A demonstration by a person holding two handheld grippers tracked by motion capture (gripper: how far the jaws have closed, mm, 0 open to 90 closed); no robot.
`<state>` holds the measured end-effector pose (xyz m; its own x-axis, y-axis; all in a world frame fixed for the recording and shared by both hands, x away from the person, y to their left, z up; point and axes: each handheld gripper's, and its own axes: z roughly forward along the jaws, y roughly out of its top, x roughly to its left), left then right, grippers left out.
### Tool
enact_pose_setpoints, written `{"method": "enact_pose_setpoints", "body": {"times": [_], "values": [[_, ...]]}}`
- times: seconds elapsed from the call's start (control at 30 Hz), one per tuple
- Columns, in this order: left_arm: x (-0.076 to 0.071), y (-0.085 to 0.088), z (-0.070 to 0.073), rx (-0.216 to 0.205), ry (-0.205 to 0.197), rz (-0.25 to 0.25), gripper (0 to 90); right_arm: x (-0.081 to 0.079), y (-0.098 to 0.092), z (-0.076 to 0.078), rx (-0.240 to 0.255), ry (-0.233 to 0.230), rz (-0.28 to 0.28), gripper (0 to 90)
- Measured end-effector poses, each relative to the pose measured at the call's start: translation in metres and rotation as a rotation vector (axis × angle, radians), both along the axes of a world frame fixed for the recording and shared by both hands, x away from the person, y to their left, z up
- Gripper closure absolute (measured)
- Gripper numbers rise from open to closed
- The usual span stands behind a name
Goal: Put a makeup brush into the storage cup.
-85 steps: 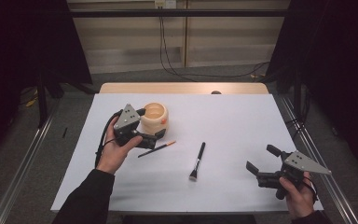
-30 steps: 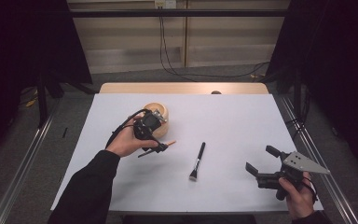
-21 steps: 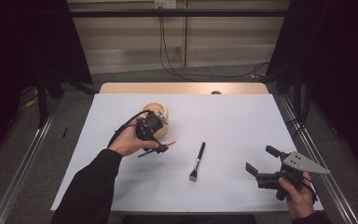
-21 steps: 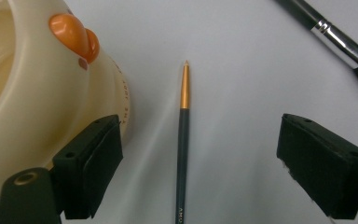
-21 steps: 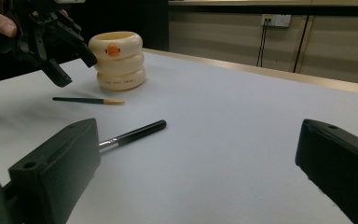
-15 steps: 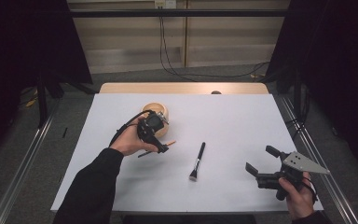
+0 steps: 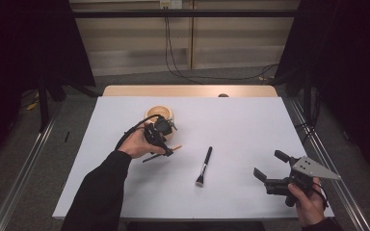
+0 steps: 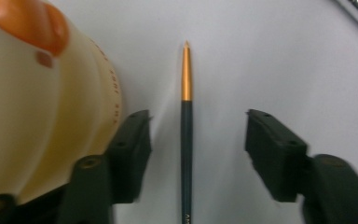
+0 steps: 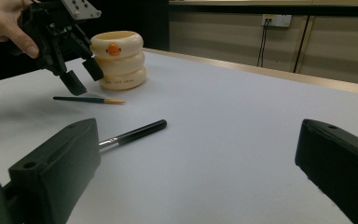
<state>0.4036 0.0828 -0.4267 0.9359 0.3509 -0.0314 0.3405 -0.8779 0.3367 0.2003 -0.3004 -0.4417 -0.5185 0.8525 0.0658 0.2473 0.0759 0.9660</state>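
Left gripper view puts your left gripper (image 8: 193, 140) mid-frame, its jaws just closing around the pencil (image 8: 186, 135), not yet touching. Your right gripper (image 7: 272, 168), lower right in the high view, gapes wide and empty.

Tabletop layout: things at the left and middle, right gripper at the near right.
On the tabletop (image 7: 250, 120) the ringed holder (image 7: 160, 115) stands at the far left. The thin brush (image 8: 186, 130) lies just before it, between the left gripper's (image 7: 161, 139) jaws. The flat brush (image 7: 204, 166) lies to the right, nearer. The right gripper (image 7: 270, 175) sits well apart, at the near right.
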Motion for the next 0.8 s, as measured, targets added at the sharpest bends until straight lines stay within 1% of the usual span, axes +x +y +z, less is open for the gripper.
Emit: {"method": "enact_pose_setpoints", "body": {"times": [0.03,0.07,0.1,0.13,0.17,0.2,0.23,0.3,0.33,0.37,0.4,0.43,0.47,0.5,0.53,0.57,0.6,0.63,0.7,0.73,0.77,0.8], "values": [[0.002,0.0,-0.001,0.011,0.021,0.002,44.4,0.0,0.0,0.0,0.0,0.0,0.0,0.0],[0.002,-0.001,-0.003,0.031,0.02,0.011,44.9,0.0,0.0,0.0,0.001,0.002,0.001,0.0],[0.004,-0.001,-0.004,0.035,0.013,0.003,49.3,0.0,0.0,0.0,0.0,0.001,0.002,0.0],[0.004,-0.001,-0.006,0.028,0.034,0.014,50.6,0.0,0.0,0.0,-0.002,-0.001,0.003,0.0],[0.005,-0.001,-0.007,0.043,0.027,0.013,51.2,0.0,0.0,0.0,-0.002,-0.001,0.003,0.0],[0.006,0.0,-0.007,0.043,0.029,0.013,54.5,0.0,0.0,0.0,-0.003,-0.002,0.002,0.0],[0.006,0.0,-0.008,0.039,0.04,0.02,56.1,0.0,0.0,0.0,-0.002,-0.001,0.002,0.0],[0.007,-0.001,-0.009,0.042,0.046,0.013,57.7,0.0,0.0,0.0,0.0,0.0,0.003,0.0],[0.007,-0.001,-0.01,0.053,0.045,0.004,59.0,0.0,0.0,0.0,0.0,0.0,0.001,0.0],[0.008,-0.002,-0.011,0.036,0.051,0.013,60.8,0.0,0.001,0.0,0.0,0.001,0.001,0.0],[0.008,-0.002,-0.011,0.052,0.047,0.006,62.4,0.0,0.001,0.0,-0.002,-0.002,0.001,0.0],[0.008,-0.004,-0.013,0.057,0.048,0.013,62.4,0.0,0.001,0.0,-0.002,-0.002,0.001,0.0],[0.009,-0.005,-0.015,0.062,0.064,0.012,62.9,0.0,0.0,0.0,-0.002,-0.001,0.003,0.0],[0.008,-0.006,-0.017,0.066,0.05,0.015,64.3,0.0,0.0,0.0,-0.002,-0.002,0.004,0.0],[0.01,-0.007,-0.016,0.077,0.063,0.004,64.8,0.0,0.0,0.0,-0.001,-0.001,0.003,0.0],[0.01,-0.008,-0.016,0.082,0.061,0.0,64.9,0.0,0.0,0.0,-0.002,-0.001,0.003,0.0],[0.009,-0.009,-0.018,0.076,0.05,0.012,65.8,0.0,0.001,0.0,-0.003,-0.003,0.001,0.0],[0.01,-0.009,-0.018,0.083,0.064,0.01,66.8,0.0,0.001,0.0,-0.002,-0.002,0.001,0.0],[0.011,-0.01,-0.019,0.087,0.057,0.018,69.1,0.0,0.0,0.0,-0.001,-0.002,0.002,0.0],[0.011,-0.01,-0.019,0.083,0.07,0.017,69.1,0.0,0.0,0.0,-0.001,-0.002,0.002,0.0],[0.011,-0.011,-0.02,0.083,0.07,0.021,69.7,0.0,0.0,0.0,-0.001,-0.001,0.002,0.0],[0.012,-0.012,-0.02,0.087,0.062,0.013,70.2,0.0,0.0,-0.001,-0.008,-0.004,0.003,0.0]]}}
